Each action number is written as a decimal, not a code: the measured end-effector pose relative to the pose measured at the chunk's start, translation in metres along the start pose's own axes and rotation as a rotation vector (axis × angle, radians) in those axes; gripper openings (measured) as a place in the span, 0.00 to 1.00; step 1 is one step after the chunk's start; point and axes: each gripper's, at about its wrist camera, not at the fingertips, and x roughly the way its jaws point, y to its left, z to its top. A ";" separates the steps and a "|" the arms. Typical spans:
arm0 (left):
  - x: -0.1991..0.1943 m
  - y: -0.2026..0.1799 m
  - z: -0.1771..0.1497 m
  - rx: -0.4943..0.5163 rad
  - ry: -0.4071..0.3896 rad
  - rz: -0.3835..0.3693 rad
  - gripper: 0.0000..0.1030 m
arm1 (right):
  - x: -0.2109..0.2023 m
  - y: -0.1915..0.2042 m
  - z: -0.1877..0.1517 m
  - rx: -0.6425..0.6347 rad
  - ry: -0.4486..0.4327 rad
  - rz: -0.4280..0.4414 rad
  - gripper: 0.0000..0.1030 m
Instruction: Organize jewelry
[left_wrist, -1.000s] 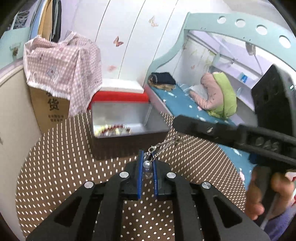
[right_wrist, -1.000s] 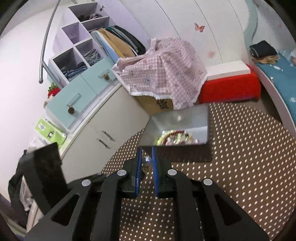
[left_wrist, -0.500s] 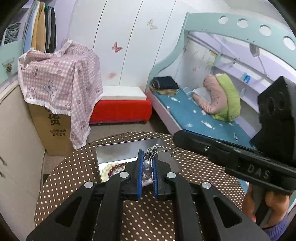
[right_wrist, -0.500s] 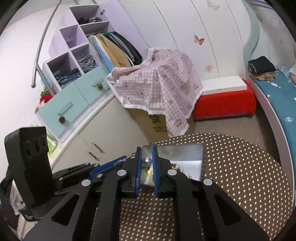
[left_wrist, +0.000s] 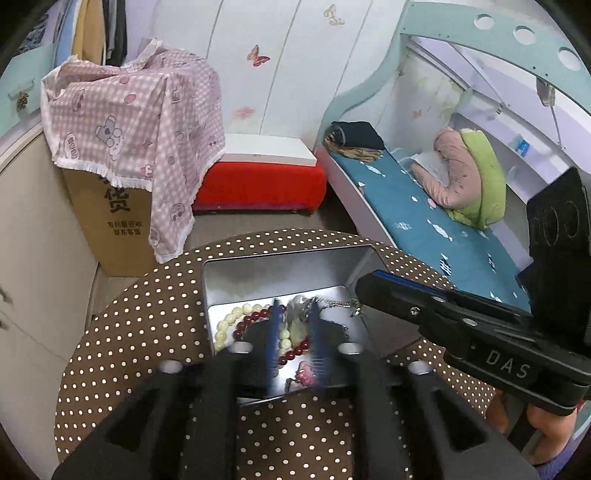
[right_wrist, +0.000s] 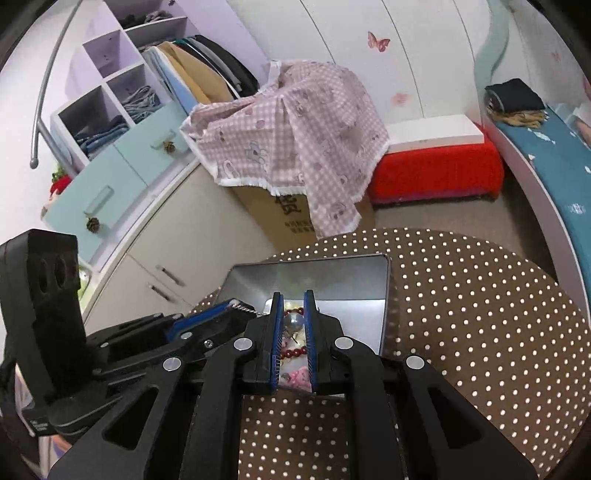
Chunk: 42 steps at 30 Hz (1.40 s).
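A silver metal tin (left_wrist: 236, 273) (right_wrist: 332, 277) stands open on the brown dotted table (left_wrist: 140, 317) (right_wrist: 461, 314). In it lie a cream bead bracelet (left_wrist: 227, 321), a dark red bead bracelet (left_wrist: 251, 319) and a pink piece (left_wrist: 306, 371). A thin silver chain necklace (left_wrist: 334, 303) runs between both grippers above the tin. My left gripper (left_wrist: 293, 306) is blurred, its fingers a little apart around the chain's end. My right gripper (right_wrist: 293, 301) is shut on the necklace's silver ball (right_wrist: 293, 322). The right gripper also shows in the left wrist view (left_wrist: 376, 284).
A cardboard box (left_wrist: 114, 221) under a pink checked cloth (left_wrist: 140, 103) stands beyond the table's left. A red bench (left_wrist: 258, 184) is behind. A bed with a blue sheet (left_wrist: 424, 221) lies to the right. White cupboards (right_wrist: 166, 240) are at the left.
Both grippers have risen and tilted down over the tin with the necklace between them. The left gripper's fingers have spread apart and are blurred with motion.
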 end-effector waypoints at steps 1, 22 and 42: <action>-0.001 0.002 0.000 -0.019 -0.006 0.007 0.44 | 0.001 -0.001 0.000 0.003 0.002 0.001 0.11; -0.098 -0.002 -0.018 -0.074 -0.187 0.174 0.89 | -0.085 0.036 -0.016 -0.066 -0.125 -0.113 0.58; -0.256 -0.081 -0.086 0.049 -0.443 0.256 0.93 | -0.248 0.156 -0.101 -0.353 -0.406 -0.337 0.76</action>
